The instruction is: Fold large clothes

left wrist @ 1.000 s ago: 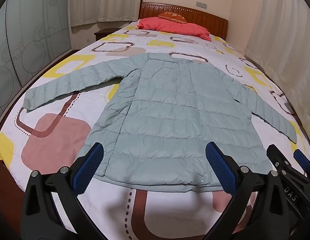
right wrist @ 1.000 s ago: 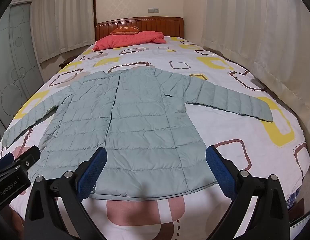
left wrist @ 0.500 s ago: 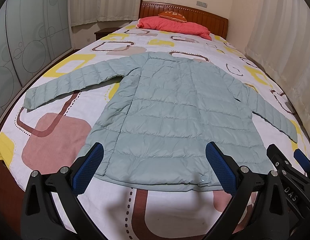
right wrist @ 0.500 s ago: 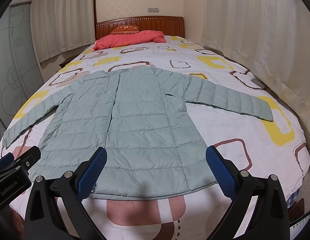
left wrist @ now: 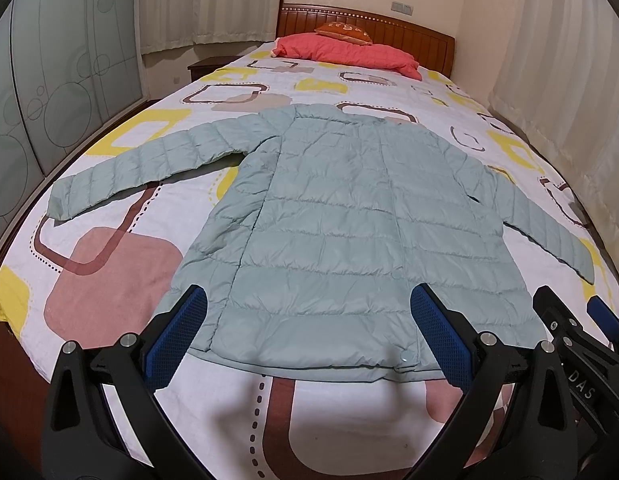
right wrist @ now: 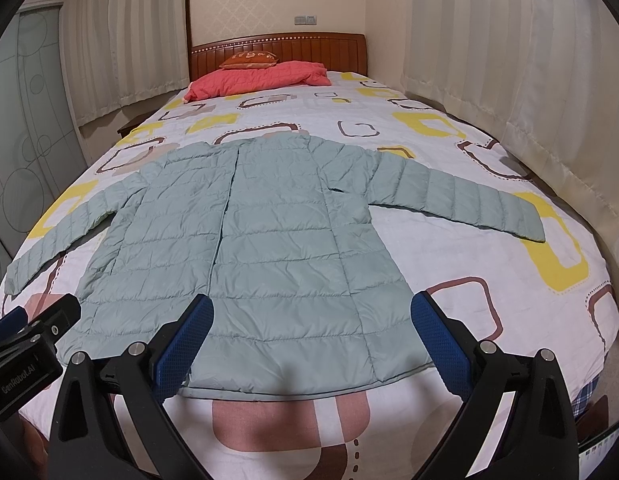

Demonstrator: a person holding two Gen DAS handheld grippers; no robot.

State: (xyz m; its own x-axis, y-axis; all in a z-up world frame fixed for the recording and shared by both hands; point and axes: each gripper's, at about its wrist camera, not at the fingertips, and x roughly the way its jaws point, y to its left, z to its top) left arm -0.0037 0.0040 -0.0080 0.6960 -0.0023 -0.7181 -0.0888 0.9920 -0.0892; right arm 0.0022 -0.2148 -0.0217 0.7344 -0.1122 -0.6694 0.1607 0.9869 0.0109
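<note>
Jacket [left wrist: 349, 232] lies flat, sleeves out, unfolded; our left gripper [left wrist: 305, 332] and right gripper [right wrist: 309, 336] gape wide, empty.

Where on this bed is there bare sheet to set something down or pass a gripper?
Bare sheet lies between the jacket hem and the foot edge of the bed, between its collar and the red quilt, and under each outstretched sleeve. The middle is crowded: the jacket spans nearly the full width. Left gripper and right gripper hang open.

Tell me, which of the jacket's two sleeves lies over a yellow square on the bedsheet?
The right sleeve: its cuff rests on a yellow square outline. The left sleeve ends on white sheet crossed by a brown line.
</note>
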